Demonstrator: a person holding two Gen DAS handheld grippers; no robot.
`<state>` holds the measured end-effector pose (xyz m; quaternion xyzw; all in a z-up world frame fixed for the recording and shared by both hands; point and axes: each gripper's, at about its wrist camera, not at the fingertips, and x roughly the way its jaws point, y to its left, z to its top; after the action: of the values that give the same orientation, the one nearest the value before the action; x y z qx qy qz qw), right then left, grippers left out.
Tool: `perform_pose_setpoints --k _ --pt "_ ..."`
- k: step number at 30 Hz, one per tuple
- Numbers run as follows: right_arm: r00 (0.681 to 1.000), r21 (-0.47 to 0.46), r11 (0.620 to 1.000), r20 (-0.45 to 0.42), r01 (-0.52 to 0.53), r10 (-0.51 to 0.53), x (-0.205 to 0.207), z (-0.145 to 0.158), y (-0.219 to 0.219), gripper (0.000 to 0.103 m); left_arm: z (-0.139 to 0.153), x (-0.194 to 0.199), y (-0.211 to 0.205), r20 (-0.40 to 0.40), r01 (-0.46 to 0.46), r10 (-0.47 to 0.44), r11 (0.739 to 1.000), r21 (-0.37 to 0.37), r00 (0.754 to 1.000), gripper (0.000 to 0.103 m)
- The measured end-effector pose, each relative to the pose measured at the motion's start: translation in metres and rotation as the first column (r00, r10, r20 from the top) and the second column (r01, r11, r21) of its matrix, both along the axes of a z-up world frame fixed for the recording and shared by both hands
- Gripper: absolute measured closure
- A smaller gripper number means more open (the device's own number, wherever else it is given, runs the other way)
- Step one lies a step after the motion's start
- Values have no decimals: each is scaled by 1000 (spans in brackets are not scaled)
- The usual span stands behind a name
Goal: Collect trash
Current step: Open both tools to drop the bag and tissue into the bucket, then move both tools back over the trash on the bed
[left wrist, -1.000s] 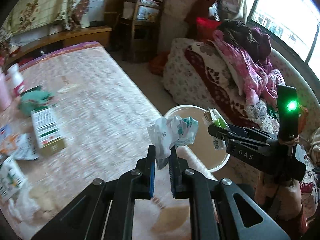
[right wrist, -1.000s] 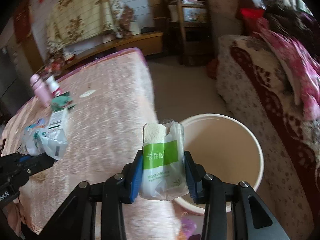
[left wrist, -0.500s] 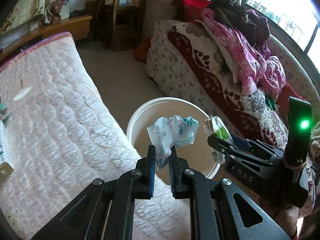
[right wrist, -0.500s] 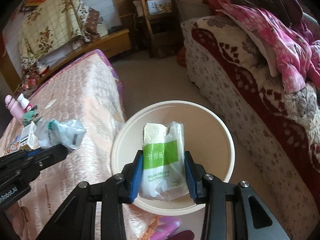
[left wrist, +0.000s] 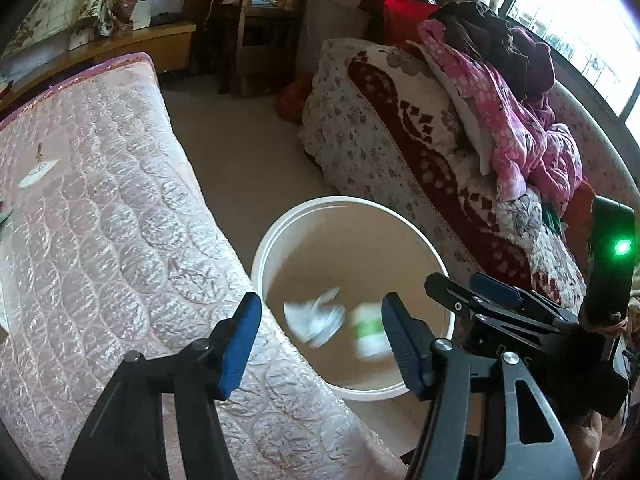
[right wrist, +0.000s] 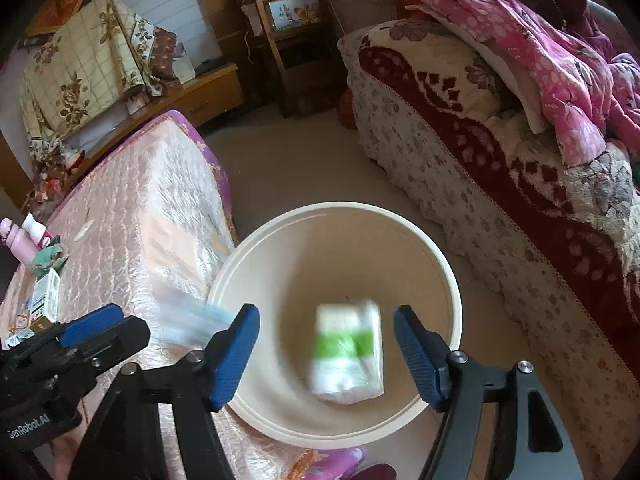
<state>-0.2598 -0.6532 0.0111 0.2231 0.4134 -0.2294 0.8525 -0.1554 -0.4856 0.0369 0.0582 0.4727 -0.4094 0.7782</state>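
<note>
A cream round bin (left wrist: 280,232) (right wrist: 448,272) stands on the floor between the bed and the sofa. My left gripper (left wrist: 320,332) hangs over it with its jaws opening; a crumpled white wrapper (left wrist: 314,318) is blurred and falling free between them into the bin. My right gripper (right wrist: 326,344) is also above the bin, jaws opening, and the green-and-white packet (right wrist: 346,354) drops loose between its fingers, touching neither. Each gripper shows in the other's view: the right gripper (left wrist: 476,292) at the bin's right rim, the left gripper (right wrist: 96,328) over the mattress edge.
A pink quilted mattress (left wrist: 100,220) (right wrist: 132,216) lies left of the bin, with bottles (right wrist: 24,236) and cartons (right wrist: 46,296) at its far end. A floral sofa (left wrist: 400,152) (right wrist: 500,184) piled with pink bedding (right wrist: 552,60) runs along the right. A wooden shelf (right wrist: 288,20) stands at the back.
Both grippers have opened and let go. The crumpled wrapper and the green-and-white packet, held half a second ago, now fall into the bin. Both hands came in over the bin from the mattress.
</note>
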Motion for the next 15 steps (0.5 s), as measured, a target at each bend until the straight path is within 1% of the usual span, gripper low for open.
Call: perform_pose_setpoints --k 7,13,15 --pt "1000 3 1000 2 -5 5 -1 3 6 30 3 3 18 10 -41 40 999 11 999 40" --pt "1000 -13 1000 7 -12 12 1 10 14 30 11 4 36 45 -78 78 997 8 996 39" --pt "1000 -20 1000 6 -17 18 1 13 18 30 16 3 44 68 -96 95 995 9 993 38"
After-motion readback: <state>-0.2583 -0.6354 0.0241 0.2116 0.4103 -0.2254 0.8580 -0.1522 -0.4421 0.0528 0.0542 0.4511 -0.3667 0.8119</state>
